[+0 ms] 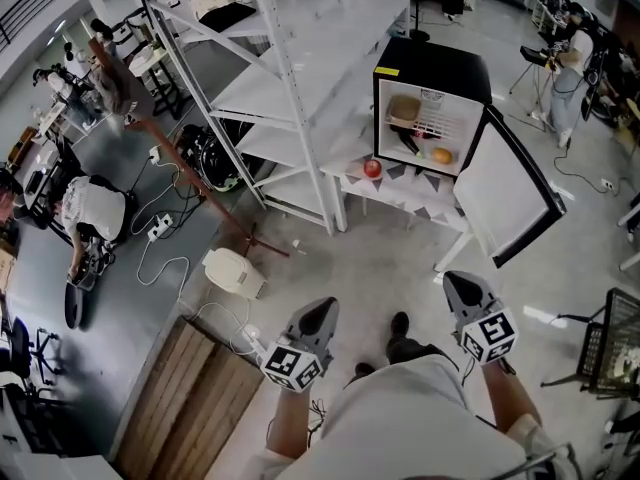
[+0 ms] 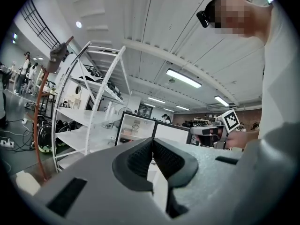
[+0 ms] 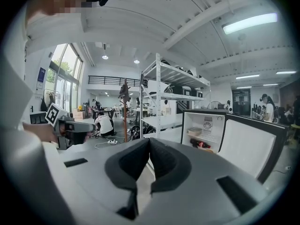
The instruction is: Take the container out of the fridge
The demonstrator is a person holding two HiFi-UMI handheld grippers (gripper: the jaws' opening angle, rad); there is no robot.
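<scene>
**Both grippers shut and empty; container on the fridge's upper shelf**

The left gripper [image 2: 153,140] had its jaws pressed together with nothing between them. The right gripper [image 3: 149,140] was the same, pads meeting at the tips and holding nothing. In the head view the two were held side by side in front of the person, over bare floor [image 1: 370,258], both pointing toward the fridge [image 1: 432,68].

The container [image 1: 404,109] sat inside the fridge on the upper shelf, toward its left side. It was a low tan box lying flat, wider than tall. Its long side appeared to run across the shelf, parallel to the opening; which end faced which way could not be made out. It lay well apart from both grippers, ahead of them across the floor. In the head view it stood between the lines of the two, closer to the right gripper's. In the right gripper view it showed to the right of the jaw tips.

On the shelf below lay a dark bottle [image 1: 405,140] and an orange fruit [image 1: 441,155]. The door [image 1: 510,183] stood swung open to the right. The fridge rested on a white table [image 1: 395,190], with an apple [image 1: 372,168] just beside its lower left corner. A white rack [image 1: 290,78] stood to the left.
</scene>
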